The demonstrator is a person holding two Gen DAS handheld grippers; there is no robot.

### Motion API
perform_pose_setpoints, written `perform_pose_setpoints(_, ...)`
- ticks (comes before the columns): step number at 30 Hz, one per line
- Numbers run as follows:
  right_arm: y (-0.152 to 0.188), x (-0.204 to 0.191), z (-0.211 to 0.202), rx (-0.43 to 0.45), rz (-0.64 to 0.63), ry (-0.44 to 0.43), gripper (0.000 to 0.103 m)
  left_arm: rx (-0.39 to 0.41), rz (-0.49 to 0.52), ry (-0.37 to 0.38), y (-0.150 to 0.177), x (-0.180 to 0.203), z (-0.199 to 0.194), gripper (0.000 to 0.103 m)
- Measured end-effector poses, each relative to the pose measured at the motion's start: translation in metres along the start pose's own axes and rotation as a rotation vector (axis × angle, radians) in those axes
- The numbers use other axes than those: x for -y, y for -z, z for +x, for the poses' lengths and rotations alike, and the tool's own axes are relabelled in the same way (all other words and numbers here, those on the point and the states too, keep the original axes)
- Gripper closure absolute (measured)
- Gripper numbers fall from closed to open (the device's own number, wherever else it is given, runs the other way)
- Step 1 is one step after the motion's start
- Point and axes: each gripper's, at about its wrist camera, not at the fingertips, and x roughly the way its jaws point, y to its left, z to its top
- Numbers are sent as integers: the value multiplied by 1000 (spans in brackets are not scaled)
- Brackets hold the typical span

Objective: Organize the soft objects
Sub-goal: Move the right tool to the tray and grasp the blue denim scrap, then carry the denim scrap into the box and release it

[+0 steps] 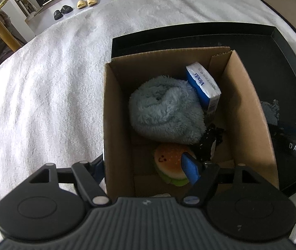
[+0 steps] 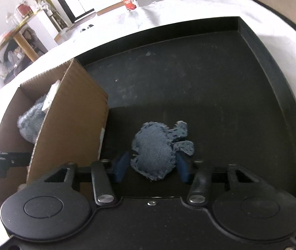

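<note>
A cardboard box (image 1: 118, 112) stands in a black tray (image 2: 189, 79) on a white cloth. Inside lie a fluffy grey-blue towel (image 1: 166, 112), a blue Vinda tissue pack (image 1: 204, 85), a burger plush (image 1: 170, 164) and a black lacy item (image 1: 210, 137). My left gripper (image 1: 145, 166) is open, straddling the box's near left wall, its right pad (image 1: 189, 168) over the burger. My right gripper (image 2: 151, 164) is open around a blue denim plush (image 2: 156, 148) lying on the tray, pads on either side, not squeezing. The box (image 2: 73, 125) stands left of it.
The white cloth (image 1: 43, 83) covers the surface left of the tray. Slippers (image 1: 75, 6) lie on the floor beyond. A table with clutter (image 2: 19, 41) stands at the far left. The tray's raised rim (image 2: 258, 48) runs on the right.
</note>
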Motion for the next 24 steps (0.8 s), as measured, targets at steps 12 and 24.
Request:
perform_pose_setpoints(12,2,-2,-15,4,-30,55,83,14,-7,14,4,-6,-5,30)
perform_pose_setpoints(24,-3,-17,-42,48,-48,73,83,34,-36,51,11,-19,-16,30)
